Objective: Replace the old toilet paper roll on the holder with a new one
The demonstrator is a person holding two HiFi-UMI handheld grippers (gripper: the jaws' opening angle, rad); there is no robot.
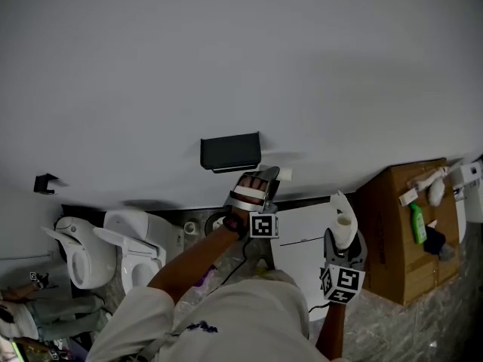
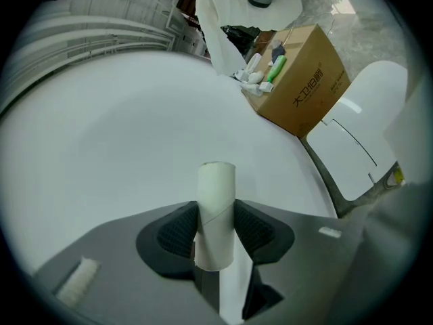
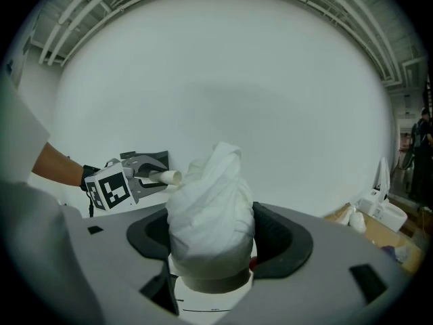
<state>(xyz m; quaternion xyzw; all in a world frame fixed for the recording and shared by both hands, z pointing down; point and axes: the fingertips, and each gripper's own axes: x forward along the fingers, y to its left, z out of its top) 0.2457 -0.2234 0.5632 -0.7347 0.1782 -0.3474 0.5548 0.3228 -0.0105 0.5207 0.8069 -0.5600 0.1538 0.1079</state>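
Note:
In the head view the black paper holder [image 1: 230, 151] hangs bare on the white wall. Just below and right of it, my left gripper [image 1: 266, 181] is shut on the empty cardboard tube [image 1: 284, 174]. In the left gripper view the tube [image 2: 216, 208] stands upright, pinched between both pads. My right gripper [image 1: 345, 237] is lower and to the right, shut on the new toilet paper roll [image 1: 344, 220], loosely wrapped in its own paper. In the right gripper view the roll [image 3: 210, 208] fills the jaws, and the left gripper [image 3: 145, 175] with the tube [image 3: 166, 176] shows beside the holder [image 3: 145, 156].
A cardboard box [image 1: 404, 232] with bottles on top stands at the right against the wall. A white toilet lid [image 1: 302, 236] lies below the grippers. Two white toilets [image 1: 83, 251] stand at the left. A small black hook [image 1: 45, 182] is on the wall at far left.

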